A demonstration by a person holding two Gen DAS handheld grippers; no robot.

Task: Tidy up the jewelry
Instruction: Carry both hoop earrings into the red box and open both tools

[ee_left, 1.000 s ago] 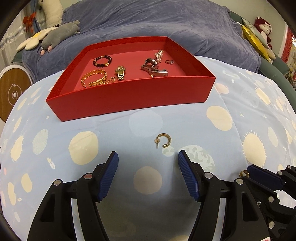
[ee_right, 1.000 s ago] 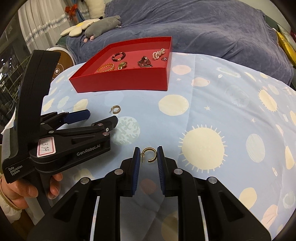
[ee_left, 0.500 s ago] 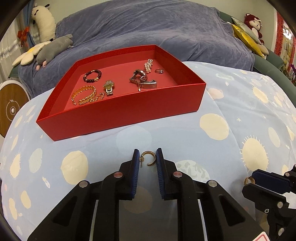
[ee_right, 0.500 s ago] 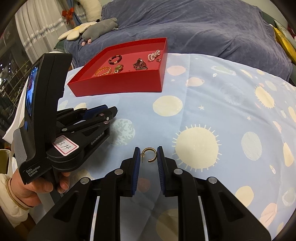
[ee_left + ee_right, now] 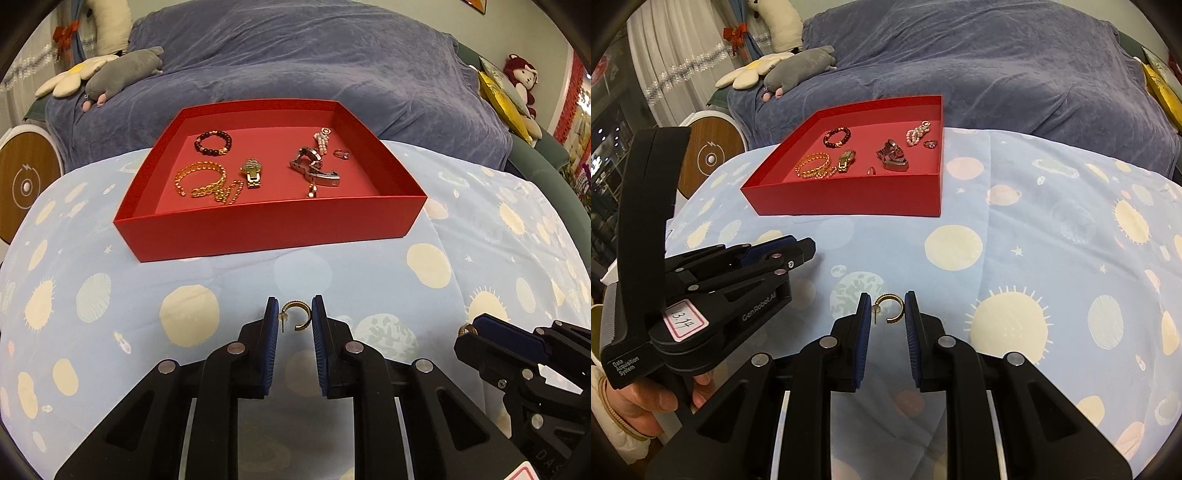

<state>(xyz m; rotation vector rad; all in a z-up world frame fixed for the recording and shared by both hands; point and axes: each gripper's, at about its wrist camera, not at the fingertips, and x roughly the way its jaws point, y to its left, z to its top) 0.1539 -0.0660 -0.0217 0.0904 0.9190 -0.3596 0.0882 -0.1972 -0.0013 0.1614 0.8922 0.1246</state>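
A red tray [image 5: 266, 236] sits on the planet-print cloth and holds several pieces of jewelry: a dark bead bracelet [image 5: 213, 143], gold chains [image 5: 207, 182], a gold watch [image 5: 252, 172] and a silver watch [image 5: 314, 168]. My left gripper [image 5: 294, 319] is shut on a gold hoop earring [image 5: 297, 317], held above the cloth in front of the tray. My right gripper [image 5: 886, 312] is shut on a second gold hoop earring [image 5: 890, 310], to the right of the left gripper [image 5: 775, 254]. The tray also shows in the right wrist view [image 5: 849, 201].
A blue-covered sofa [image 5: 295, 62] lies behind the tray with plush toys [image 5: 122, 72] on its left end and cushions [image 5: 502, 92] at the right. A round wooden-faced device [image 5: 26, 184] stands at the far left.
My left gripper closed on the earring on the cloth and lifted it toward the tray. My right gripper kept its earring and rose a little.
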